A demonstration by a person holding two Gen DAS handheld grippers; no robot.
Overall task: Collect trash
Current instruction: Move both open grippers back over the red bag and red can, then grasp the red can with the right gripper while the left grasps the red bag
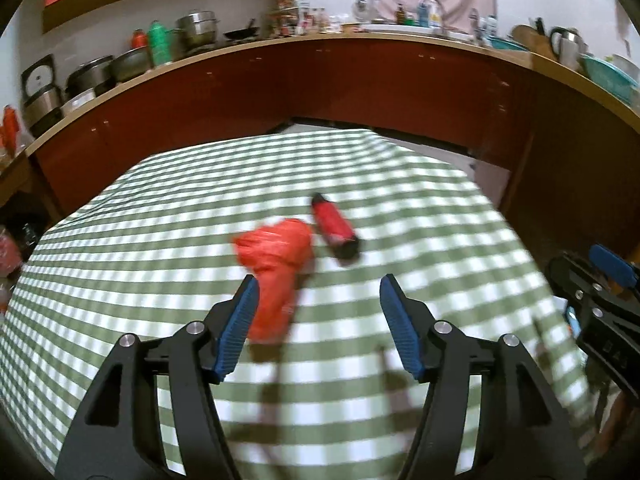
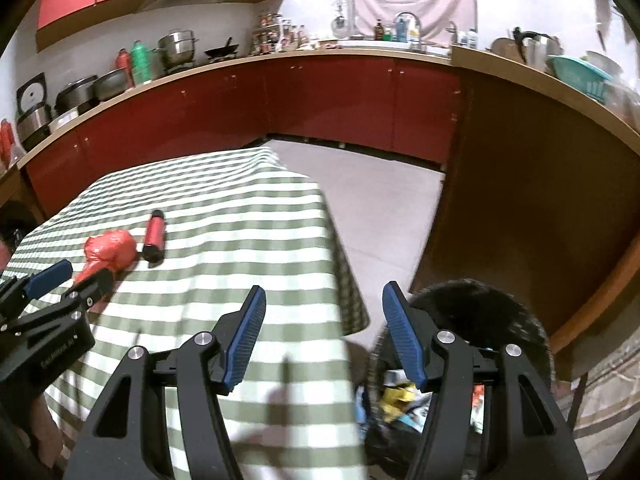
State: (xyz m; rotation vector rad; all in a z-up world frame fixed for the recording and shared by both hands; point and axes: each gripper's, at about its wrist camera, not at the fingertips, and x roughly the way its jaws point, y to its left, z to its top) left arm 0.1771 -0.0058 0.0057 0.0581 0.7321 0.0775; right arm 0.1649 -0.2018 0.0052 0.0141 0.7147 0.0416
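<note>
A crumpled orange plastic bag (image 1: pixel 276 268) lies on the green-and-white checked tablecloth (image 1: pixel 140 248). Just beyond it is a red cylinder with black ends (image 1: pixel 334 226). My left gripper (image 1: pixel 318 300) is open above the cloth; the bag's tail reaches in beside its left pad, and the pads do not press on it. In the right wrist view the bag (image 2: pixel 110 250) and cylinder (image 2: pixel 154 236) sit at the left, with the left gripper (image 2: pixel 72 280) in front of them. My right gripper (image 2: pixel 324 316) is open and empty over the table's right edge, beside a black mesh bin (image 2: pixel 472 312) holding wrappers.
Red kitchen cabinets (image 2: pixel 320 96) under a counter crowded with pots and bottles run behind the table. A brown wooden panel (image 2: pixel 520 208) stands at the right, close behind the bin. Pale floor tiles (image 2: pixel 380 208) lie between the table and the cabinets. The right gripper shows at the left wrist view's right edge (image 1: pixel 600 280).
</note>
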